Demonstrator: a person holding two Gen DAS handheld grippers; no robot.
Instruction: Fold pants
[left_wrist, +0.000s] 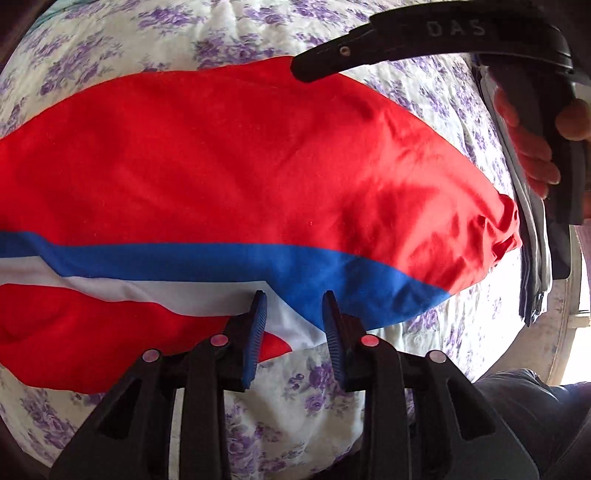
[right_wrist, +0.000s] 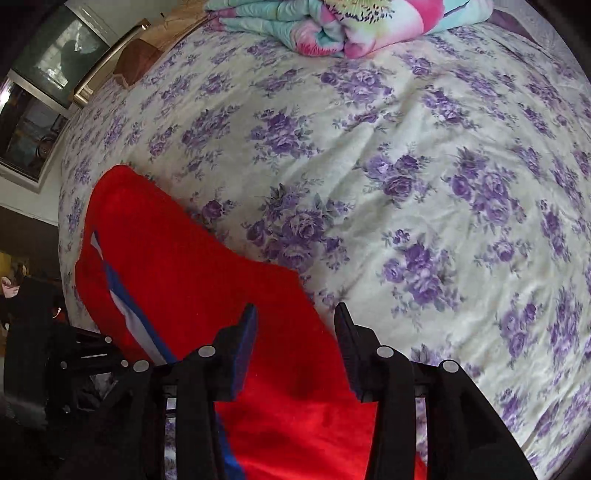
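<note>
1. left black two-finger gripper with blue ribbed pads: jaws moderately apart, holding nothing, over the near striped edge of the pants.
2. red cotton pants with blue and white side stripes: lying flat on the bed, one leg over the other.
3. right black two-finger gripper with blue pads: jaws wide, empty, above the red cloth.
4. risk: a pinch likely catches only the top layer, so the legs slide apart and the fold skews; soft bedding may bunch into the grip.
5. surface: cream bedsheet printed with purple roses, slightly creased.
6. room: pink and turquoise folded quilt at the far end; glass-fronted cabinet at the left.
</note>
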